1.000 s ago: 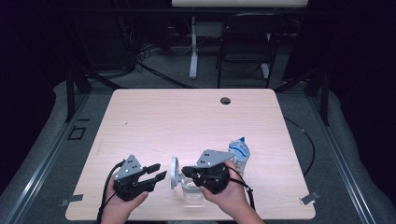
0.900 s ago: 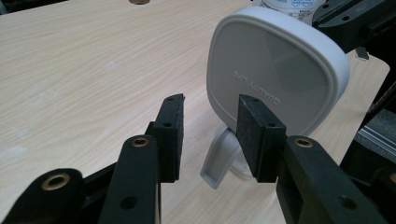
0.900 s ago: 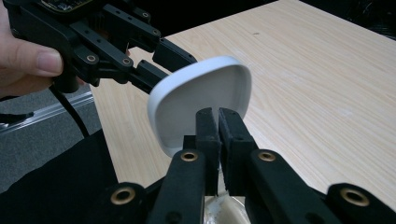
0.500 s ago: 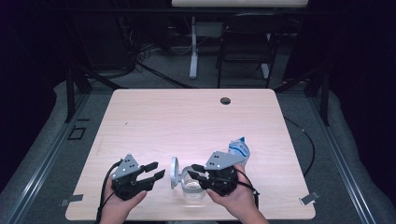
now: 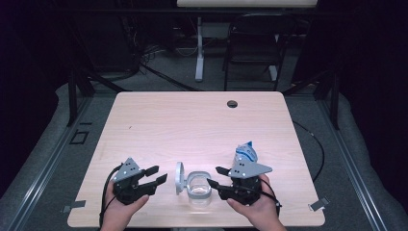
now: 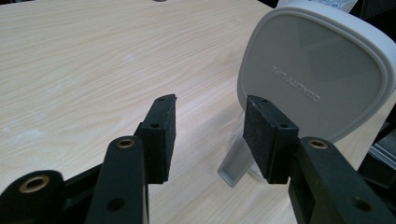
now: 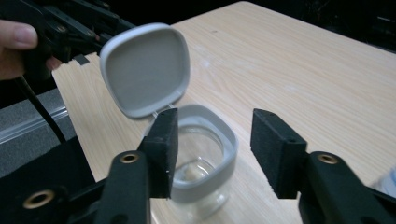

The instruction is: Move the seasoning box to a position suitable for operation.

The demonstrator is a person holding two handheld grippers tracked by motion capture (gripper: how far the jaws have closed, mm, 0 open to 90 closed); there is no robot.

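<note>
High view — hands (image 5: pixel 122 207) low, flanking open jar (image 5: pixel 198 188).

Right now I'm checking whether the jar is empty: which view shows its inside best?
The right gripper view: it looks down into the open jar. The high view shows it small; the left gripper view shows mainly the lid's outer face.

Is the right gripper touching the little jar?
Apart. The high view shows table between the right gripper and the jar; its jaws have just been opening, nothing between them.
</note>
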